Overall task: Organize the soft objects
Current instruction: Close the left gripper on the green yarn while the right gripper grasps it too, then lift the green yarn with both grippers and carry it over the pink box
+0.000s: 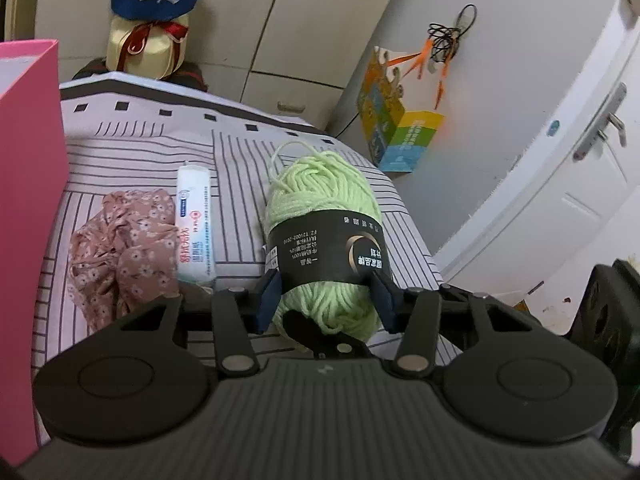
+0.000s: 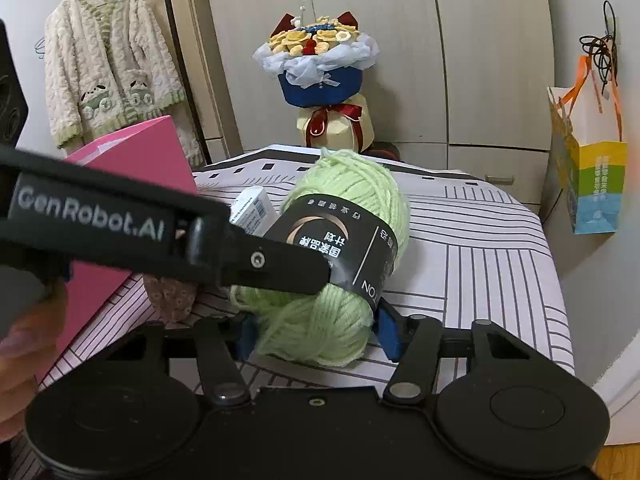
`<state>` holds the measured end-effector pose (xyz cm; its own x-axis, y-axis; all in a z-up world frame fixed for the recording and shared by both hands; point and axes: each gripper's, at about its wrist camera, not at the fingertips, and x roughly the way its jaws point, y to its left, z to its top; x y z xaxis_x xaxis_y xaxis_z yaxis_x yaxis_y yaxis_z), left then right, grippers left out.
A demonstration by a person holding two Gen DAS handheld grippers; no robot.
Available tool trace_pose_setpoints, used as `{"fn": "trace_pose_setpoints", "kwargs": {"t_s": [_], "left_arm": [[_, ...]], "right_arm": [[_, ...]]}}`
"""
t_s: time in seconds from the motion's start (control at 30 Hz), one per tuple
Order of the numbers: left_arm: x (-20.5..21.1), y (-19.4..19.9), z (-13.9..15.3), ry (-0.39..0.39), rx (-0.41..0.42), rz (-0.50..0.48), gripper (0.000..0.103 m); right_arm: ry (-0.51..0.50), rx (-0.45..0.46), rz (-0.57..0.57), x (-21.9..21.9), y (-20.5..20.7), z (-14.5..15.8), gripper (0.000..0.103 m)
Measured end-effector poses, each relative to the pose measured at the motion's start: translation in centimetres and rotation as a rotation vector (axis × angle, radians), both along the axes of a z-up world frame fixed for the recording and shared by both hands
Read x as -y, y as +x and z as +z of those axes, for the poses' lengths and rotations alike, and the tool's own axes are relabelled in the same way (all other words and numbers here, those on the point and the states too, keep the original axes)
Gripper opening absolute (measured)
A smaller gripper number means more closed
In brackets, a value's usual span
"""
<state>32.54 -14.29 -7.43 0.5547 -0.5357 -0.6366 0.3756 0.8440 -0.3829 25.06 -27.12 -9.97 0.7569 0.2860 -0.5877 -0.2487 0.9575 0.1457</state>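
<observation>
A light green yarn skein (image 1: 320, 196) with a black label band lies on the striped table cover (image 1: 236, 160). My left gripper (image 1: 326, 296) has its blue pads against both sides of the skein's near end, shut on it. In the right wrist view the same skein (image 2: 348, 196) sits between the pads of my right gripper (image 2: 318, 332), which touch its near end on both sides. The left gripper's black finger (image 2: 280, 264) crosses that view from the left and rests on the label. A pink floral cloth (image 1: 120, 248) and a white tissue pack (image 1: 195, 220) lie left of the skein.
An upright pink box (image 1: 28, 200) stands at the table's left edge. A bouquet (image 2: 320, 72) stands behind the table, a cream cardigan (image 2: 108, 60) hangs at back left, and a colourful paper bag (image 2: 592, 184) hangs on the right. A hand (image 2: 24, 340) shows at lower left.
</observation>
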Motion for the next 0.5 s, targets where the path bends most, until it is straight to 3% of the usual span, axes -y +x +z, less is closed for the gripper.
{"fn": "trace_pose_setpoints", "kwargs": {"t_s": [0.13,0.33,0.5], "left_arm": [[-0.1,-0.8,0.0,-0.017,0.012,-0.003,0.048],[-0.8,-3.6,1.1,-0.051,0.066,-0.023,0.048],[-1.4,-5.7,1.9,-0.04,0.048,-0.035,0.048]], "right_arm": [[0.011,0.0,-0.024,-0.2,-0.8,0.4,0.059],[0.011,0.071,-0.055,-1.1,-4.0,1.7,0.059],[0.016,0.057,-0.074,-2.0,-6.6,2.5,0.06]]}}
